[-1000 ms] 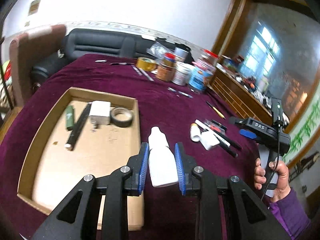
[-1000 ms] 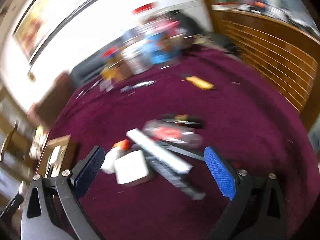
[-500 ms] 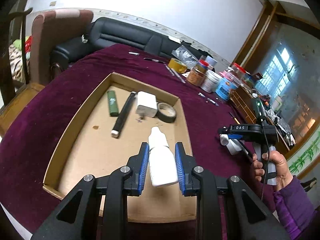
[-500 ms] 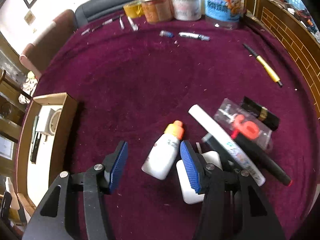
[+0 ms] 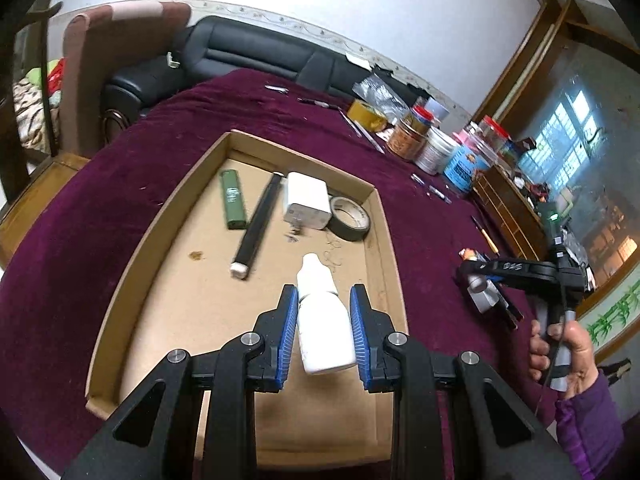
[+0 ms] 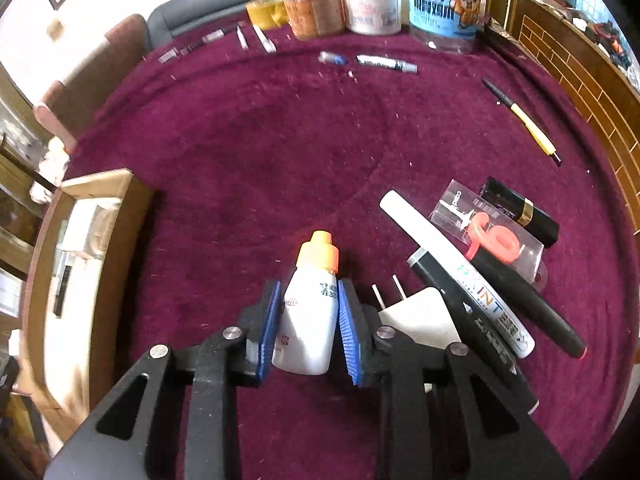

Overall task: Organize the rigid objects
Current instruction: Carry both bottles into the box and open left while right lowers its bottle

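Meanwhile, right gripper (image 6: 306, 330) closing on orange-capped bottle (image 6: 308, 312) lying on purple cloth (image 6: 260, 152), long axis along the fingers, cap pointing away (pads already at its sides). Left gripper (image 5: 324, 330) clamped on white bottle (image 5: 322, 320) above cardboard tray (image 5: 384, 240). White charger (image 6: 420, 314), markers (image 6: 460, 280) just beside.

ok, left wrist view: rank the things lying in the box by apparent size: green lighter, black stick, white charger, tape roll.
1. black stick, longest
2. white charger
3. tape roll and green lighter: too alike to rank
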`<state>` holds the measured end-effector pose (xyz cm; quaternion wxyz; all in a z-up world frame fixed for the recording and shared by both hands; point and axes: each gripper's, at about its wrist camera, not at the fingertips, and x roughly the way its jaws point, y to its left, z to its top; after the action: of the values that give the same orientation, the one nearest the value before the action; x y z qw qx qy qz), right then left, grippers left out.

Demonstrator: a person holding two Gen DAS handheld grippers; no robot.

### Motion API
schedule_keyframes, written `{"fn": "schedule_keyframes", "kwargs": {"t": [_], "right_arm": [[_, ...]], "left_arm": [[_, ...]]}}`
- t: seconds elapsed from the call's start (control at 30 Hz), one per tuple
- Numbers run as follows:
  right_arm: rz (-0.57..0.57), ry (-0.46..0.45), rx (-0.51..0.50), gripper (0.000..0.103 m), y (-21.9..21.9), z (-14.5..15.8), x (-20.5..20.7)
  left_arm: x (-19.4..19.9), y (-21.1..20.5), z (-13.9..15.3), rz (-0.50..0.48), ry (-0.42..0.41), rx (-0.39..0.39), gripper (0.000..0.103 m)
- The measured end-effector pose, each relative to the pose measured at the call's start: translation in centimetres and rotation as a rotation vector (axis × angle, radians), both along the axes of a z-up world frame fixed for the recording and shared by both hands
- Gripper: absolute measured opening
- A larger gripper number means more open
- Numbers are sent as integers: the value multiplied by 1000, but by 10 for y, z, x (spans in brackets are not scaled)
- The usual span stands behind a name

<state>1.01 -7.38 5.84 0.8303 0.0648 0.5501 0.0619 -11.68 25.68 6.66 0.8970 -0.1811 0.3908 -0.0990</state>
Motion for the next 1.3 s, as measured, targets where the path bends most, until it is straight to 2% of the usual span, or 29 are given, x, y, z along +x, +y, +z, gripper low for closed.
{"fn": "schedule_keyframes", "kwargs": {"t": [0.1, 0.3, 0.53, 0.7, 0.97, 1.03, 1.1, 1.2, 1.3], "right_arm": [[28, -34, 56, 26, 7, 18, -8], [123, -59, 150, 26, 41, 43, -20], [239, -10, 260, 26, 101, 43, -27], [307, 24, 249, 26, 144, 31, -27], [328, 55, 174, 26, 173, 12, -17], [326, 66, 146, 26, 177, 6, -13], [327, 74, 126, 26, 180, 3, -10], [336, 72, 80, 26, 191, -1, -6], [328, 58, 31, 26, 197, -4, -2]], "left_arm": [[18, -8, 1, -21, 27, 27, 22], [58, -15, -8, -43, 114, 31, 22], [92, -13, -37, -37, 250, -30, 22], [103, -7, -52, -28, 303, -98, 22], [96, 12, -48, 1, 289, -152, 24], [88, 19, -40, 15, 265, -163, 28], [76, 28, -29, 45, 223, -166, 42], [54, 38, -15, 98, 161, -155, 54], [38, 43, -4, 134, 121, -131, 59]]}}
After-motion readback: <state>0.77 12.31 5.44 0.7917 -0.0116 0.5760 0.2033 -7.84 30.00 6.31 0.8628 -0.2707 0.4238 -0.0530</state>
